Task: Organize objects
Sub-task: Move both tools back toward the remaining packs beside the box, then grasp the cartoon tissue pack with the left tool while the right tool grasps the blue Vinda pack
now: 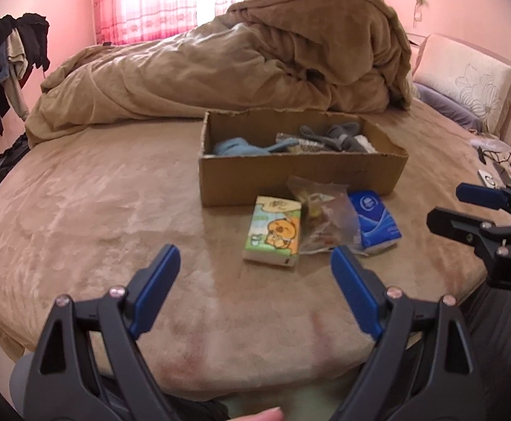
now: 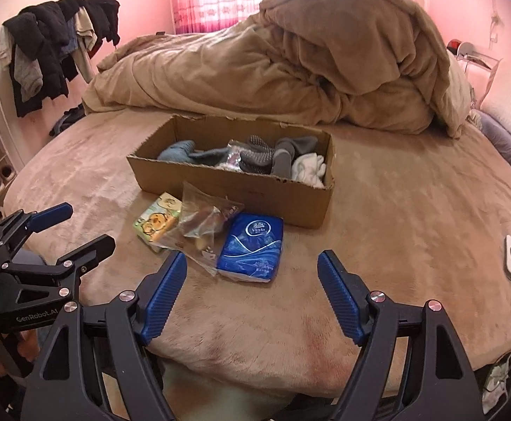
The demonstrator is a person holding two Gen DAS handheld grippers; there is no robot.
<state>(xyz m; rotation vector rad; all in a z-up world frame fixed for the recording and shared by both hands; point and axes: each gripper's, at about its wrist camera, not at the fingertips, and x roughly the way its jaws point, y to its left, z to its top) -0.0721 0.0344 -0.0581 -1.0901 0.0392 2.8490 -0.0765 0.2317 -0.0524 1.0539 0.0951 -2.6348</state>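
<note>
Three loose items lie together on the tan plush bedspread [image 1: 115, 193], just before the open brown cardboard box [image 2: 241, 193]: a green cartoon-printed tissue pack [image 1: 273, 233], a crinkled clear plastic bag [image 2: 202, 224] and a blue tissue pack [image 2: 253, 247]. Left gripper [image 1: 255, 273] and right gripper [image 2: 251, 273] both gape empty. Best take an outer pack squarely. The bag's contents are unreadable.

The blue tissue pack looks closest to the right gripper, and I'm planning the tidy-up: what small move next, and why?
Probably ease the right gripper forward and down over the blue tissue pack. Its jaws stand open and empty, the pack lies just ahead on the bed, and the cardboard box waits right behind it.
</note>
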